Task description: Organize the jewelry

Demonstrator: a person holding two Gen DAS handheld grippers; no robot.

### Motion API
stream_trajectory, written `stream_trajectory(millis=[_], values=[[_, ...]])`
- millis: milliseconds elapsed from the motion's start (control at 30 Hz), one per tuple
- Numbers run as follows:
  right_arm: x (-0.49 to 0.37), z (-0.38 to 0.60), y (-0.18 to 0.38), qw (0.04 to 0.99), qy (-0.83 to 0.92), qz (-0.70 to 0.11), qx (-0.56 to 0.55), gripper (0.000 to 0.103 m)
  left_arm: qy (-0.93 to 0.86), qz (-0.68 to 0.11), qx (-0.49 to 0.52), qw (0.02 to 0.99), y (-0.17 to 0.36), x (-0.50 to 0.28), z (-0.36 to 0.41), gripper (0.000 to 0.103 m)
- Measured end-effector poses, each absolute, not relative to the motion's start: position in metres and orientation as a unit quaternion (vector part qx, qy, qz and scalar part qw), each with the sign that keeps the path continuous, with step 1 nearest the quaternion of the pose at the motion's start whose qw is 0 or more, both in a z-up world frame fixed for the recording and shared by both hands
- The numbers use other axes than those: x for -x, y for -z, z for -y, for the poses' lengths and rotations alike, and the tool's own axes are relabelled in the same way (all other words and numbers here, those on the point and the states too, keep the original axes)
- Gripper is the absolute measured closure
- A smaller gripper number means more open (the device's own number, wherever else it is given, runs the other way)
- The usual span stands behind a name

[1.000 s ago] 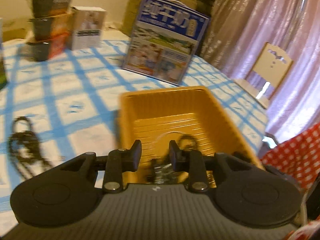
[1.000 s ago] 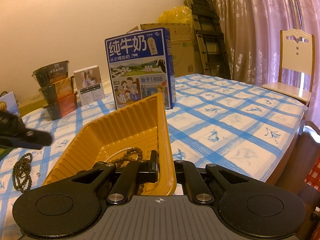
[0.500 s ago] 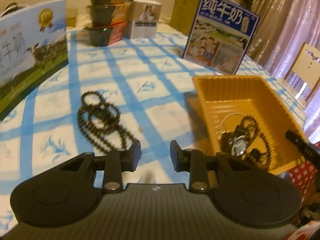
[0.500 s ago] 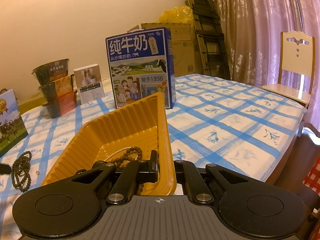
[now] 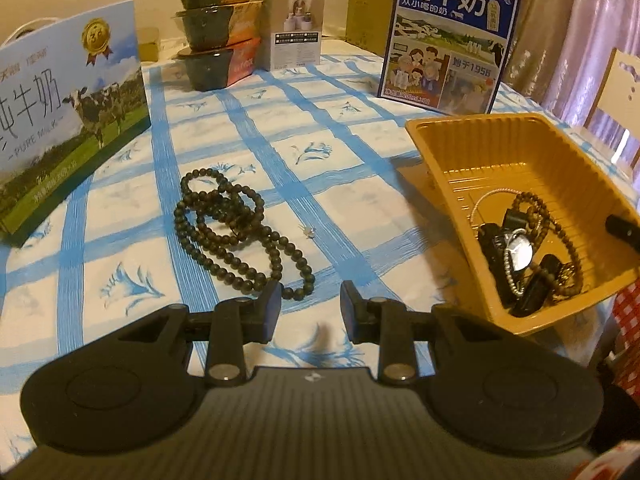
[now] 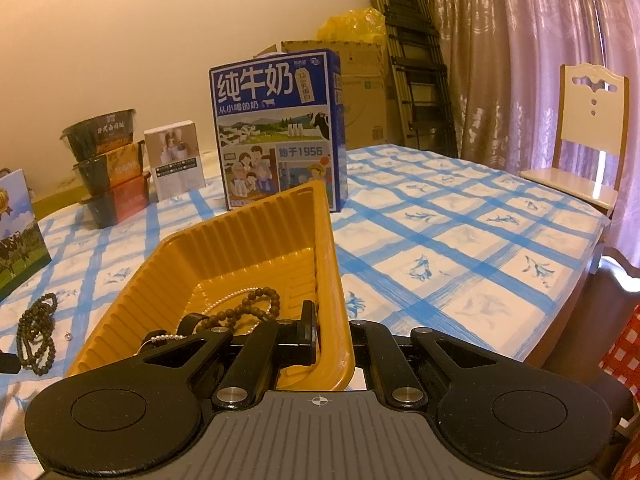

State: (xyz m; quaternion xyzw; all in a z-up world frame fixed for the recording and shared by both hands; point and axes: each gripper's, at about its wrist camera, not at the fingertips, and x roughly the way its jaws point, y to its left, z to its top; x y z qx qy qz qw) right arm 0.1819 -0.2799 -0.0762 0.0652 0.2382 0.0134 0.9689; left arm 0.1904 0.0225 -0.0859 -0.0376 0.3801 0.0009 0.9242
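A long dark bead necklace lies coiled on the blue-checked tablecloth, just ahead and left of my left gripper, which stands open and holds nothing. A tiny loose bead sits beside the coil. The yellow ribbed tray to the right holds a brown bead bracelet, a thin pearl chain and a dark watch. My right gripper is shut on the tray's near right wall, tilting the tray up. The dark necklace also shows at the left of the right wrist view.
A blue milk carton box stands behind the tray. A second milk box leans at the left. Stacked dark bowls and a small white box sit at the back. A chair stands beyond the table's right edge.
My left gripper swung left from over the tray and dropped lower toward the dark necklace on the cloth. The right gripper and the tray kept still.
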Motion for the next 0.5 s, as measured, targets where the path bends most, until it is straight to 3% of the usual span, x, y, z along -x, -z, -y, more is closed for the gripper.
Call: stream_trajectory(millis=[500], values=[[-0.184, 0.276, 0.079, 0.968, 0.005, -0.244, -0.057, 0.098, 0.014, -0.361, -0.011, 0.932, 0.104, -0.227, -0.012, 0.075]])
